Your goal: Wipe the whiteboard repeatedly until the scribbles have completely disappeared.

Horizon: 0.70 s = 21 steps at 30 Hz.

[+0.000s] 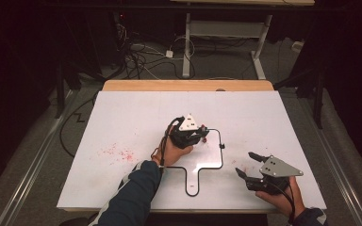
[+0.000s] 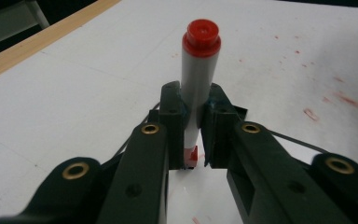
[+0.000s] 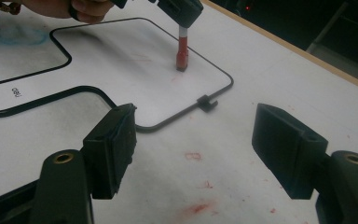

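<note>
Hidden grip, cropped edges, unreadable print

In the left gripper view the marker [image 2: 199, 79] has its middle covered by the pads and its tip blurred in shadow. In the right gripper view the top edge crops the left gripper [image 3: 179, 9] and hand [image 3: 70, 7]; the small board [image 3: 135, 60] runs off the left, its printed word unreadable. The high view's surroundings are too dark to tell.

- The white tabletop board [image 1: 122, 122] is smooth, faintly glossy and smeared with red marks.
- The pale wooden table edge [image 1: 188, 85] looks matt.
- The white plastic marker with a red end [image 2: 199, 70] has a satin sheen.
- The black gripper jaws look like matt plastic with brass-coloured metal eyelets [image 2: 150, 129].
</note>
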Tool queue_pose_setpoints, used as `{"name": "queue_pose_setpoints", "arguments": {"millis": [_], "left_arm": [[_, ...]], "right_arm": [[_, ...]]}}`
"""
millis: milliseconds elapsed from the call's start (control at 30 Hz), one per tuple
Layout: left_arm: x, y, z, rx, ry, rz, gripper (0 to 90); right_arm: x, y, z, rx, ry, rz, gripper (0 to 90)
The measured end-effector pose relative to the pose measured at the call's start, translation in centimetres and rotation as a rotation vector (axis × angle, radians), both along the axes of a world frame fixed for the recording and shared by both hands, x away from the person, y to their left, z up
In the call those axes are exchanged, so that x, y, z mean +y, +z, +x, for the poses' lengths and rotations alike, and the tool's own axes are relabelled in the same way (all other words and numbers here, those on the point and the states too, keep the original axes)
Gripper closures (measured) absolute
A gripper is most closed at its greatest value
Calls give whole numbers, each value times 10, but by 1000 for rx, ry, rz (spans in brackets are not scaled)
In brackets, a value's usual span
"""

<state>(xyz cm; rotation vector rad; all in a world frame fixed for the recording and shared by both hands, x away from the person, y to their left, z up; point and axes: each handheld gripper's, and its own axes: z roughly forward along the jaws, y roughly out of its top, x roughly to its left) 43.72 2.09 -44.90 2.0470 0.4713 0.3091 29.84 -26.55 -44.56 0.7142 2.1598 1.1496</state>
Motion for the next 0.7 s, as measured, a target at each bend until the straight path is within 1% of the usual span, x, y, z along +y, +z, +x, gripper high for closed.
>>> {"name": "queue_pose_setpoints", "arguments": {"millis": [33,67,100,133,167,233,300,333,367,433,467,533,567,633,700], "left_arm": [[-3,0,-3,5,-27,1,789],[-6,1,-6,-3,-49,13,788],[-9,2,-9,-17,-52,26,789],[-13,3,-12,-33,-51,48,789],[-14,4,-12,-34,-48,55,789],[-12,4,-9,-34,-22,63,789],[-7,5,-5,-19,1,58,789],[-5,5,-4,-10,-3,55,788],[-3,5,-4,0,-17,51,789],[-3,6,-8,17,-64,57,788],[-4,7,-10,17,-76,65,788],[-7,8,-13,29,-111,68,788],[-8,8,-15,28,-116,70,788],[-8,9,-15,16,-119,86,788],[-4,9,-12,1,-83,100,788]], "right_arm": [[-1,0,0,1,-1,2,313],[-1,0,0,0,-2,4,313],[-2,1,0,0,-7,6,314],[-3,1,0,-2,-7,7,313],[-3,1,1,0,-9,11,314],[-2,1,0,0,-10,6,313],[-2,1,-1,-4,-4,5,314],[-2,1,-1,-4,-5,4,313],[-2,1,-1,-2,-5,6,314],[-2,1,-1,-2,-5,7,314],[-2,1,0,0,-7,8,314],[-2,1,0,1,-9,7,314],[-2,1,0,3,-10,8,313],[-1,1,0,-1,-5,5,314],[-1,1,0,-1,-4,6,314]]}}
